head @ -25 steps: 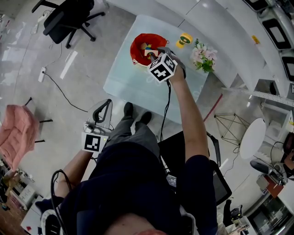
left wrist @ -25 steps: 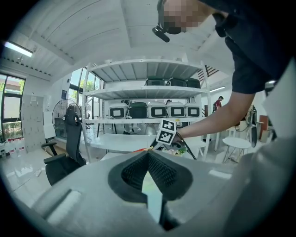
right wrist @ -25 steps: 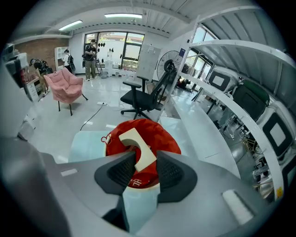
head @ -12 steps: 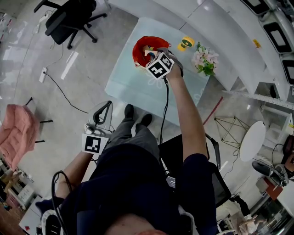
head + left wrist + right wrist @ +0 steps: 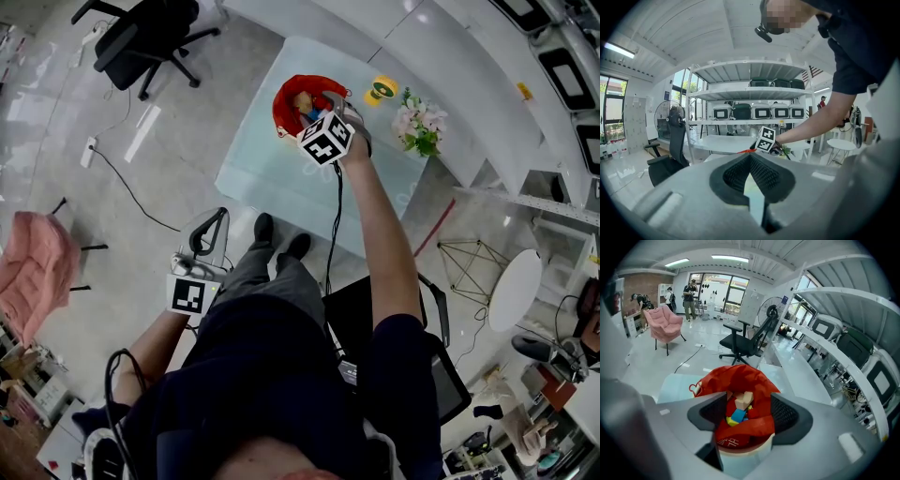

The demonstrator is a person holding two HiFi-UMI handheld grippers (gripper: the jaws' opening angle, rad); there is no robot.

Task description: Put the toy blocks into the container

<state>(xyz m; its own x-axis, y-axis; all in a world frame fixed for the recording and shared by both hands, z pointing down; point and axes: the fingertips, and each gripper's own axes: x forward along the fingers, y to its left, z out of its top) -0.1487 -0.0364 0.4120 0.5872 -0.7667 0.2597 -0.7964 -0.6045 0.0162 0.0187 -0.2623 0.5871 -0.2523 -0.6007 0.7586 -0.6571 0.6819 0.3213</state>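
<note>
A red cloth-lined container [image 5: 298, 97] stands on the far left part of the glass table [image 5: 272, 169]. Several toy blocks lie inside it: a beige block [image 5: 743, 401], a blue one [image 5: 738, 416] and yellow and red ones under them. My right gripper [image 5: 749, 412] hovers just above the container's [image 5: 740, 380] near rim. Its jaws are opening and nothing is pressed between the pads. In the head view the right gripper [image 5: 319, 111] is at the bowl's right edge. My left gripper [image 5: 208, 234] hangs low beside the person's leg, away from the table, shut and holding nothing [image 5: 751, 161].
A yellow object [image 5: 379, 89] and a bunch of flowers [image 5: 418, 120] stand on the table right of the container. A black office chair [image 5: 141, 33] is on the floor far left, a pink armchair [image 5: 33, 267] at the left edge. A cable [image 5: 131, 183] runs across the floor.
The right gripper has moved slightly farther over the container and its jaws have spread. The beige block that was at its tips now lies in the container. The left gripper is unmoved.
</note>
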